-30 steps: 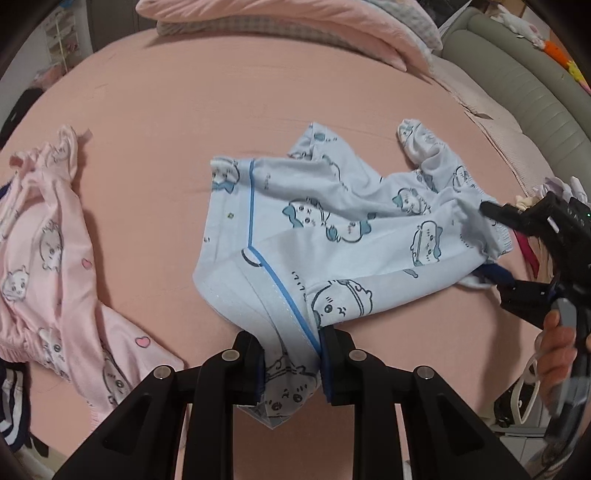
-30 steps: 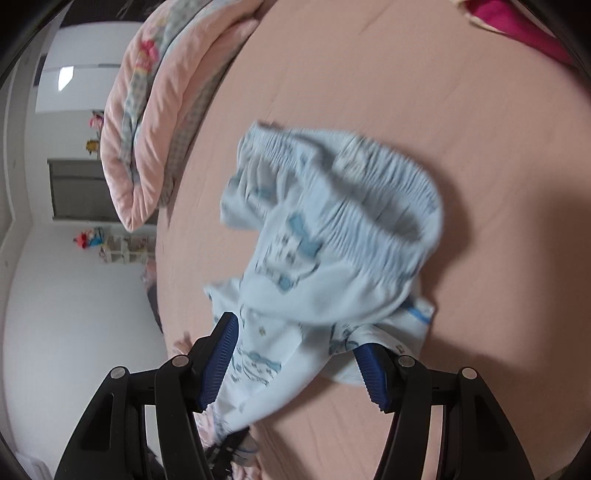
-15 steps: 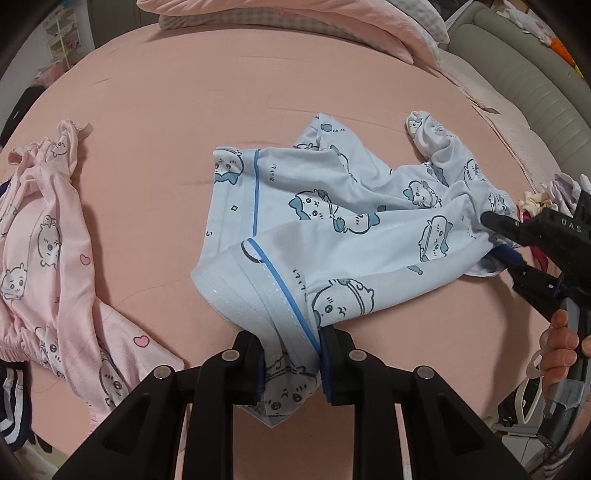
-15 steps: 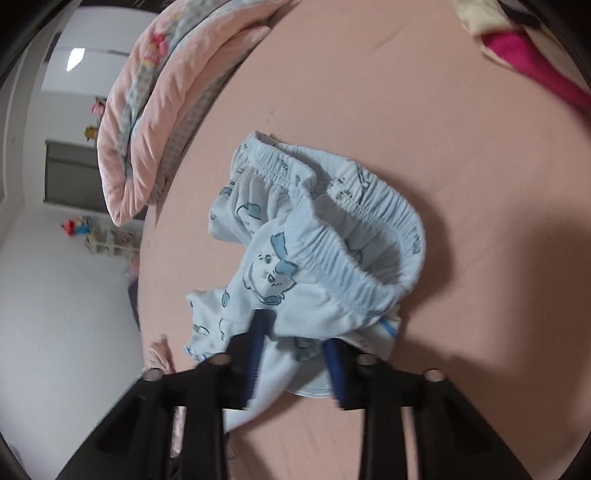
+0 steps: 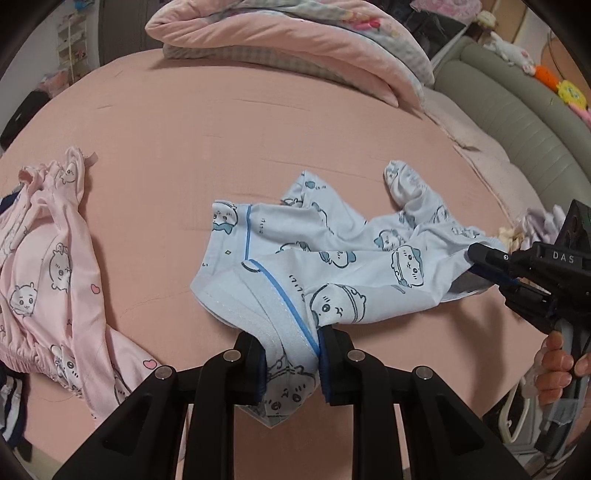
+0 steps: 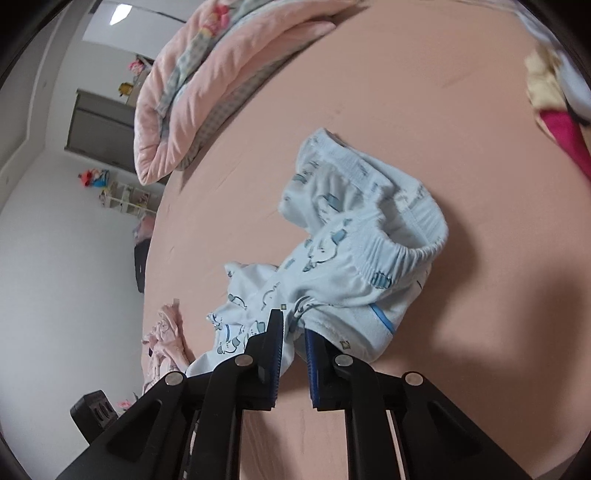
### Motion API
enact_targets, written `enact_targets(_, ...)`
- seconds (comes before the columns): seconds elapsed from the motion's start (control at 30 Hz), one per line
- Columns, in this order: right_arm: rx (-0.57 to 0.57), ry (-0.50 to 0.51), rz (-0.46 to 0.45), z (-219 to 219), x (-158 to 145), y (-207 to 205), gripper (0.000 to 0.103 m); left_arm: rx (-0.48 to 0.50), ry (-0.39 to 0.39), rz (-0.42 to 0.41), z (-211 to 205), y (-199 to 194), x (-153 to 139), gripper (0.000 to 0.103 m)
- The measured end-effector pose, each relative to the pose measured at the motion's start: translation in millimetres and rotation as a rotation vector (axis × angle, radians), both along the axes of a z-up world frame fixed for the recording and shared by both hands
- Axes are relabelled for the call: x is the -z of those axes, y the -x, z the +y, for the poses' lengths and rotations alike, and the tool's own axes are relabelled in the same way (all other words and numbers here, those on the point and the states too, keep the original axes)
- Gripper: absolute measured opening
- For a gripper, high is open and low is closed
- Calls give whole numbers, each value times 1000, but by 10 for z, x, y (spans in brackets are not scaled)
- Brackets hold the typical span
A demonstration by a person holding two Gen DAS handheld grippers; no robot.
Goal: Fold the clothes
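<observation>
Left wrist view, left gripper (image 5: 290, 360) clamped on blue pajama pants (image 5: 332, 254), right gripper (image 6: 293, 356) pinching their other end, pink bed (image 5: 166, 155), pink pajamas (image 5: 55, 266) well apart.

Pale blue pyjama trousers (image 5: 332, 254), cartoon-animal print, blue piping. Pink garment (image 5: 55, 266), same print plus hearts. Bed sheet (image 5: 221, 129) plain salmon-pink.

A wide bed (image 5: 177, 122) under a salmon-pink sheet fills the room; at its far end lies a folded pink quilt (image 5: 280, 40) over a checked layer; along one side runs a padded grey-green headboard (image 5: 517, 110) with soft toys (image 5: 554, 81) lined on top. The walls (image 6: 55, 258) are plain white, a ceiling light (image 6: 119, 13) glows overhead; a grey wardrobe (image 6: 99, 129) stands beyond, a low white shelf (image 6: 129, 199) of toys beside it.
</observation>
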State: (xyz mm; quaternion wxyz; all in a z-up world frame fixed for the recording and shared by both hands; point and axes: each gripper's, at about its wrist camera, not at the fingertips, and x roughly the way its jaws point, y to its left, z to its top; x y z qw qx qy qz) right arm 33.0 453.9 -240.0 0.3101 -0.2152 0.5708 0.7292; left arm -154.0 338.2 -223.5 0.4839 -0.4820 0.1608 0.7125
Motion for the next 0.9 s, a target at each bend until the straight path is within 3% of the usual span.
enact_targets(0.27, -35, -6, -13, 109, -74, 89, 10, -36, -55, -66, 47, 264, -133, 19)
enact_targets(0.43, -115, 19, -107, 139, -68, 129, 11, -18, -54, -27, 234, 366, -217, 18)
enact_targets(0.47, -128, 4, -123, 124, -81, 117, 12, -9, -54, -19, 270, 368, -223, 18)
enact_targets(0.6, -185, -77, -226, 28, -167, 70, 38, 16, -29, 8, 367, 352, -213, 18)
enact_targets(0.73, -262, -196, -373, -87, -298, 57, 45, 21, -13, 14, 397, 361, -201, 18)
enact_targets(0.9, -350, -320, -524, -193, -409, 38, 46, 21, -8, -2, 375, 389, -212, 18)
